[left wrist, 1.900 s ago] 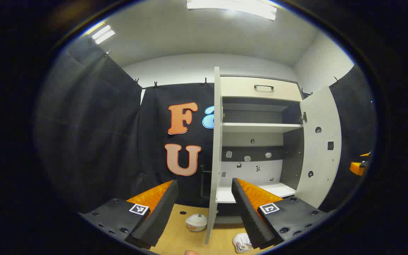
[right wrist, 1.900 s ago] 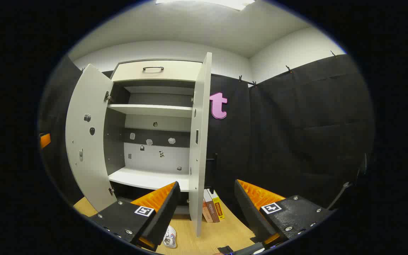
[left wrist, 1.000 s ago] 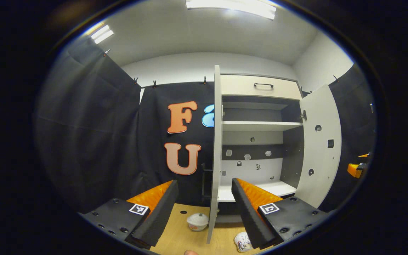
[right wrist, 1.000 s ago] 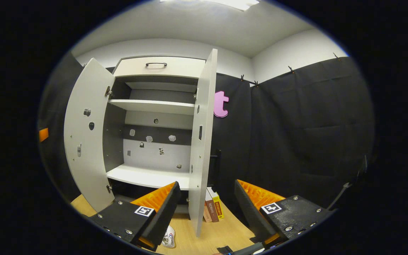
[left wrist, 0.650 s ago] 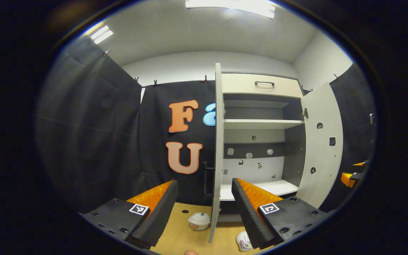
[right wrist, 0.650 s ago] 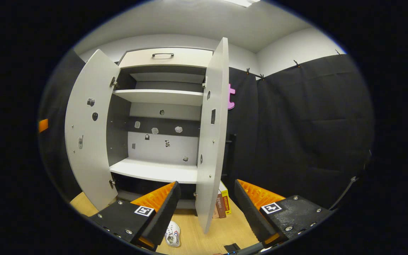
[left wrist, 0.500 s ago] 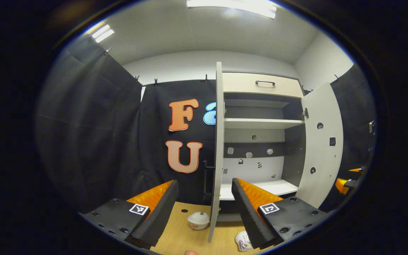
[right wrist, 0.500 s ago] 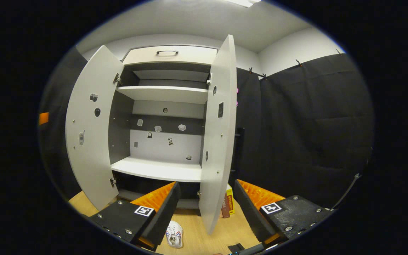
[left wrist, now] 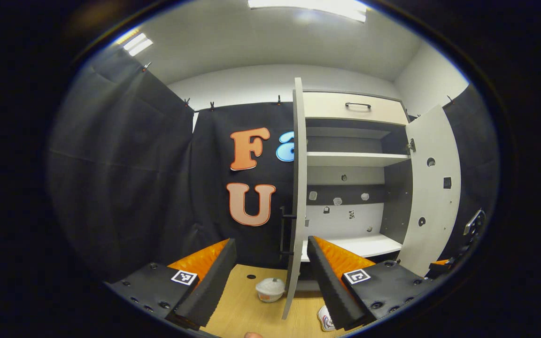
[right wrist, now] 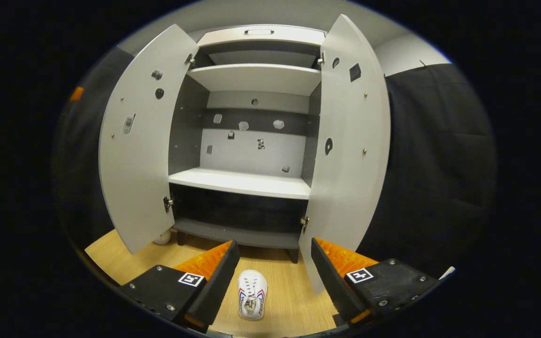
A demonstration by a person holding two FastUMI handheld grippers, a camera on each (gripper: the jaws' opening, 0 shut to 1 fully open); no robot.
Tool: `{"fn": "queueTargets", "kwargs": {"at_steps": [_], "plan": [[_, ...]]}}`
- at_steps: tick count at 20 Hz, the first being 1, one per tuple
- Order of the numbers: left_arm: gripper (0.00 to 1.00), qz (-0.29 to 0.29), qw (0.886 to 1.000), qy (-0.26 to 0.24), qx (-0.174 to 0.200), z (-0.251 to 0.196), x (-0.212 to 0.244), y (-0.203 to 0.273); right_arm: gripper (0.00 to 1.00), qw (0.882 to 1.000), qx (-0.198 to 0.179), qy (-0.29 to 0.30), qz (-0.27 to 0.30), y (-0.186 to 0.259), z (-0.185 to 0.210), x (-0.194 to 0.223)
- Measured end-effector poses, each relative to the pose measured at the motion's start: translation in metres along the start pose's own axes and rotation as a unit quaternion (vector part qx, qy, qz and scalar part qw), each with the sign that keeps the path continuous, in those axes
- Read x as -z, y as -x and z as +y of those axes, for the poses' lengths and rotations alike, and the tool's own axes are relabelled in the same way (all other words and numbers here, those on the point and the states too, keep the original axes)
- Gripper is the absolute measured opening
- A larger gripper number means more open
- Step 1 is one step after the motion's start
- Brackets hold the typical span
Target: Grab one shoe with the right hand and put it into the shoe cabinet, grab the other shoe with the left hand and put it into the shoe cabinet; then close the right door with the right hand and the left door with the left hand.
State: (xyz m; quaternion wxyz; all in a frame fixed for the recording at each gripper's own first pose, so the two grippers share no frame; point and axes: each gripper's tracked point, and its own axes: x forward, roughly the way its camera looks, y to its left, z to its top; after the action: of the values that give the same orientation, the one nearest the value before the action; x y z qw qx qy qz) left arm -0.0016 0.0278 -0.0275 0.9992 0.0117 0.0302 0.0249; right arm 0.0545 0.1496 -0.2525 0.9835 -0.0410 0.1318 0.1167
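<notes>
While your right gripper [right wrist: 270, 277] hangs spread and empty, one shoe [right wrist: 252, 300] lies on the wooden floor [right wrist: 289, 300] straight below the gap between its fingers, toe toward the shoe cabinet [right wrist: 251, 141]. The likely slip, as I judge it, is coming down off-centre so that one finger lands on the upper and shoves the shoe forward under the cabinet's base instead of straddling it. The right door [right wrist: 350, 150] stands open just ahead and to the right of that gripper, its lower corner close to the right finger, so a wide swing on the lift could knock it. The left door [right wrist: 143, 141] is open on the other side, and between them the lower shelf [right wrist: 242, 182] lies bare, with free room to set a shoe on. Your left gripper [left wrist: 270, 277] is spread and empty too, with the left door's edge [left wrist: 296, 211] running upright between its fingers; a shoe [left wrist: 326, 320] peeks out by its right finger, and a small white bowl [left wrist: 270, 289] sits ahead on the floor. Drift forward there and you nudge that door.
</notes>
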Motion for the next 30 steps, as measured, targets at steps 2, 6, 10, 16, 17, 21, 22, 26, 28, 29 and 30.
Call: {"fn": "queueTargets", "kwargs": {"at_steps": [2,6,10,16,17,21,22,26,28,29,30], "plan": [[0.98,0.004,1.0,-0.009,-0.008,0.006,0.003,0.004,0.94,1.0,-0.005,0.007,0.026,-0.017,0.008,0.032],[0.98,0.011,0.999,-0.023,-0.031,0.023,0.011,0.009,0.92,0.996,-0.01,0.018,0.084,-0.046,0.017,0.096],[0.98,0.018,0.998,-0.017,-0.052,0.039,0.02,0.014,0.89,0.99,-0.008,0.033,0.14,-0.069,0.016,0.154],[0.98,0.032,0.996,-0.027,-0.084,0.066,0.03,0.028,0.71,0.973,0.0,0.034,0.227,-0.097,0.008,0.23],[0.98,0.034,0.995,-0.028,-0.089,0.068,0.033,0.028,0.69,0.97,-0.001,0.032,0.239,-0.1,0.009,0.239],[0.97,0.041,0.994,-0.033,-0.099,0.077,0.039,0.029,0.6,0.961,-0.005,0.024,0.274,-0.109,0.011,0.261],[0.97,0.043,0.993,-0.034,-0.1,0.079,0.042,0.03,0.59,0.96,-0.005,0.019,0.28,-0.112,0.014,0.265],[0.97,0.047,0.993,-0.032,-0.099,0.08,0.048,0.031,0.53,0.952,-0.022,-0.013,0.306,-0.115,0.023,0.276],[0.97,0.048,0.994,-0.029,-0.098,0.081,0.05,0.03,0.32,0.951,-0.026,-0.017,0.307,-0.115,0.028,0.276],[0.97,0.048,0.994,-0.027,-0.097,0.081,0.049,0.031,0.24,0.953,-0.019,-0.012,0.304,-0.116,0.026,0.275],[0.97,0.048,0.994,-0.027,-0.096,0.081,0.051,0.033,0.24,0.954,-0.009,-0.005,0.301,-0.116,0.023,0.275]]}}
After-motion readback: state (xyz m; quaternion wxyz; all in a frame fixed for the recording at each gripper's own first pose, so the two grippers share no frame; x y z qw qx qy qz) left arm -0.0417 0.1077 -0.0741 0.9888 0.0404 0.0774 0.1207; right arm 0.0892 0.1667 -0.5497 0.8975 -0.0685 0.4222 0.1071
